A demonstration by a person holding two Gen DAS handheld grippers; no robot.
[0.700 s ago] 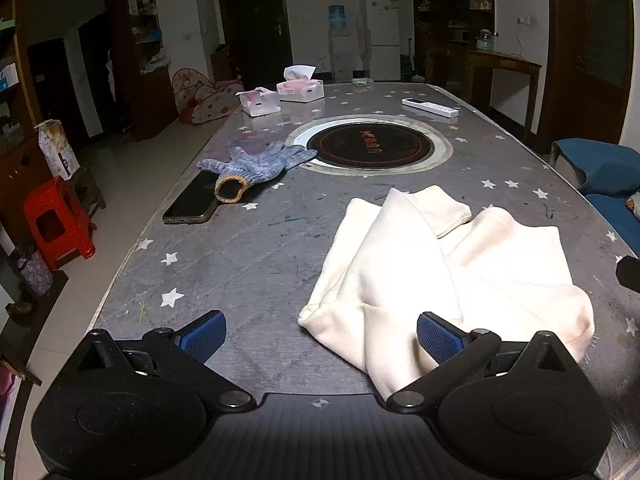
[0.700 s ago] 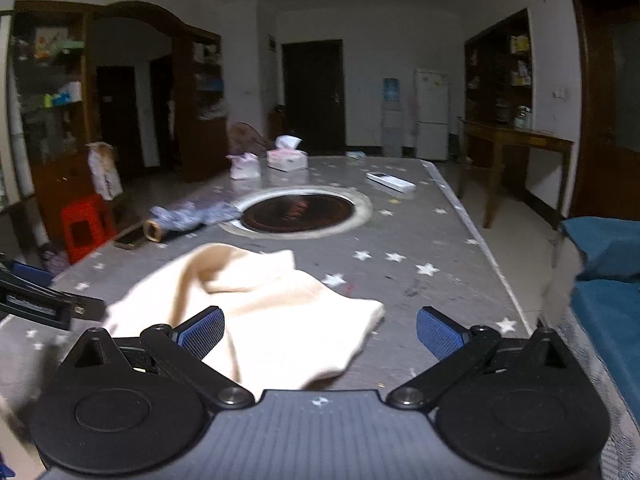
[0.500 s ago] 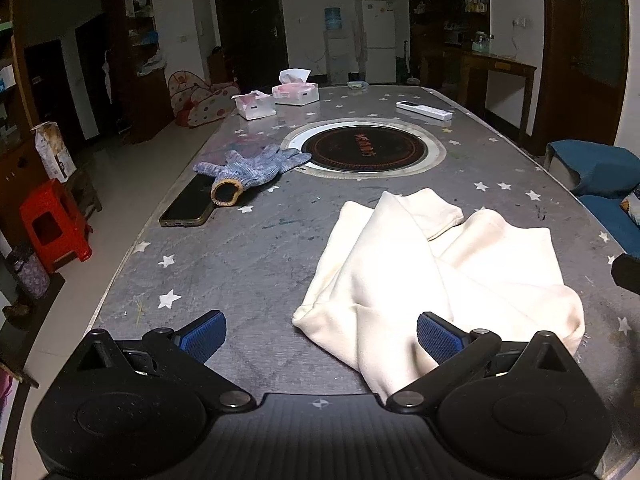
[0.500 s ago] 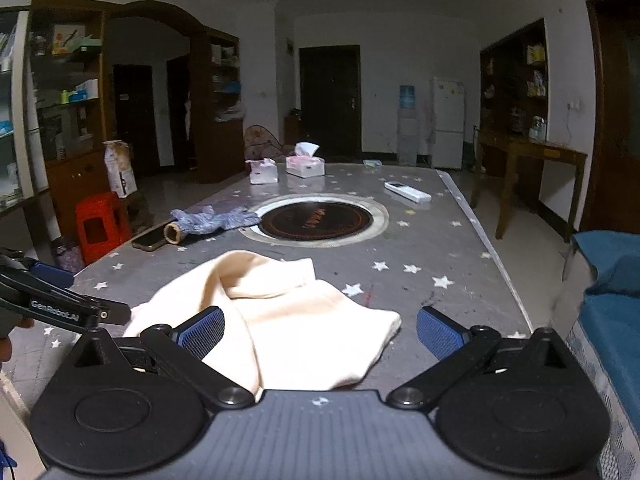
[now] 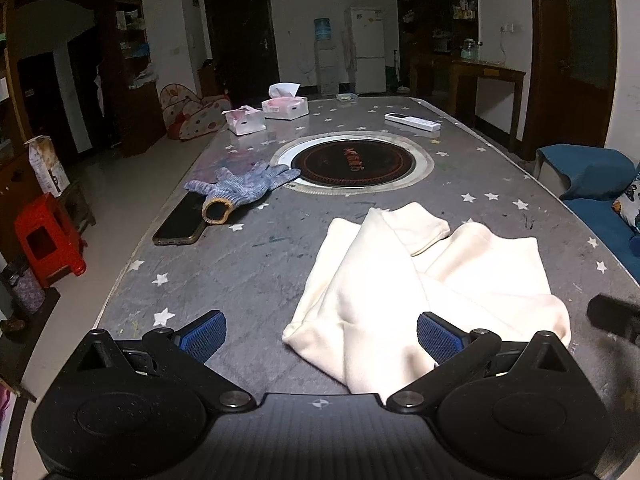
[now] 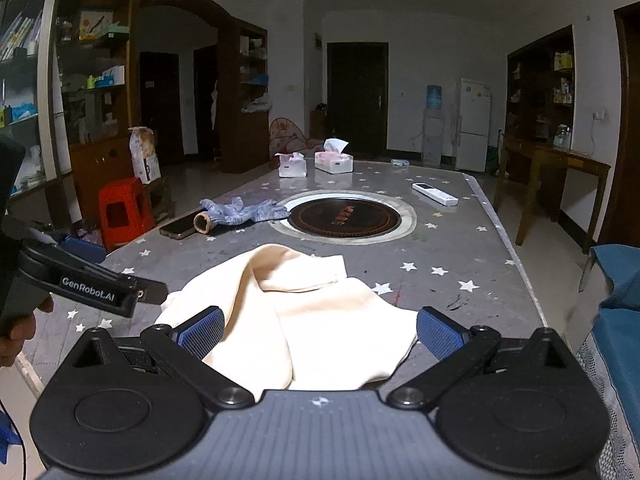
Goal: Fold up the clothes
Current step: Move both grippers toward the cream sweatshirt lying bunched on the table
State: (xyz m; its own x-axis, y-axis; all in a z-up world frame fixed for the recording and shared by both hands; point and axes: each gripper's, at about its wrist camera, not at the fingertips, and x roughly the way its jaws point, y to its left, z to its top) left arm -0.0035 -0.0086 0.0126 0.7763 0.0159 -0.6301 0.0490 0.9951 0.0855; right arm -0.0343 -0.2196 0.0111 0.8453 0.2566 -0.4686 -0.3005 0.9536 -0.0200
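Cream garment (image 5: 420,280) lies crumpled near the hotpot ring (image 5: 354,164), just ahead of both grippers' fingers, spread, holding nothing; right gripper (image 6: 318,330) nearer.

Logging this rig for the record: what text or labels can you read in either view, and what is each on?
"GenRobot.AI": white lettering on the side of the left tongs, seen from the right wrist view.
Red characters on the round black cooktop: too blurred to read.
Print on the paper bag by the shelves: too small to read.
Remote buttons: unreadable.
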